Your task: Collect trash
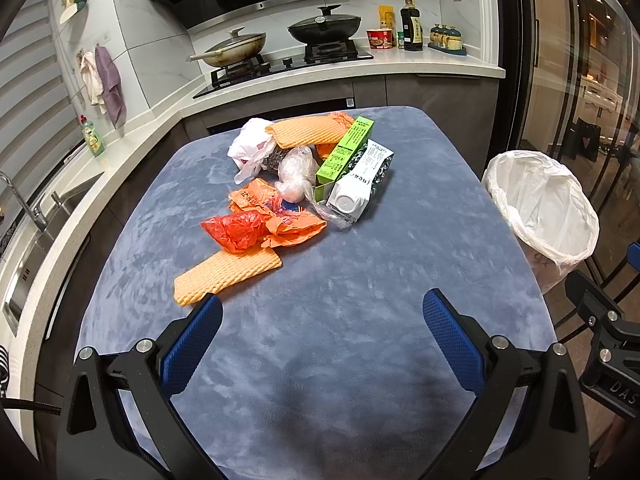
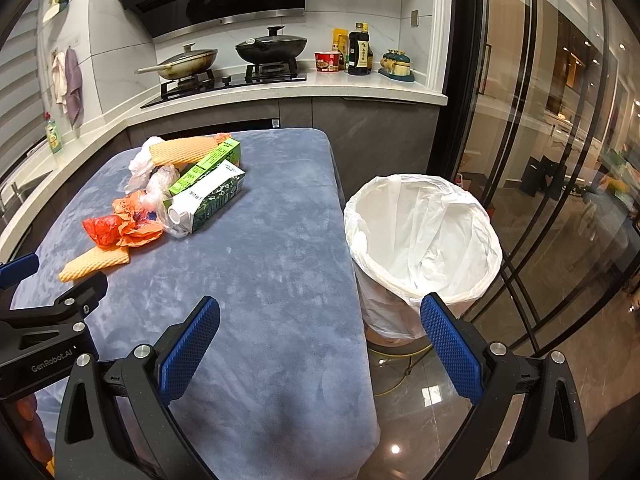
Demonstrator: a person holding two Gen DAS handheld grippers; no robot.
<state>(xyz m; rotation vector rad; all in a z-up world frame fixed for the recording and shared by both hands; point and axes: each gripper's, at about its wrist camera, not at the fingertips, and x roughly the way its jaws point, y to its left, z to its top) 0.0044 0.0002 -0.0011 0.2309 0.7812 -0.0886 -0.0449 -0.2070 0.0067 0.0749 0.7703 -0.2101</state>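
A pile of trash lies on the blue-grey table (image 1: pixel 320 340): a white and green milk carton (image 1: pixel 360 184), a green box (image 1: pixel 346 152), orange plastic bags (image 1: pixel 260 224), clear and white bags (image 1: pixel 294 172), and two orange foam sheets (image 1: pixel 226 276) (image 1: pixel 308 130). A bin with a white liner (image 1: pixel 544 212) stands to the table's right. My left gripper (image 1: pixel 320 312) is open and empty above the near table. My right gripper (image 2: pixel 320 314) is open and empty over the table's right edge, next to the bin (image 2: pixel 424 240). The carton (image 2: pixel 212 200) lies ahead to its left.
A kitchen counter (image 1: pixel 400 66) runs behind with a stove, two pans (image 1: pixel 324 26), bottles and a red cup. A sink (image 1: pixel 36 216) is at the left. Glass doors (image 2: pixel 540 160) stand to the right of the bin. The left gripper's body shows at the right wrist view's left edge (image 2: pixel 48 320).
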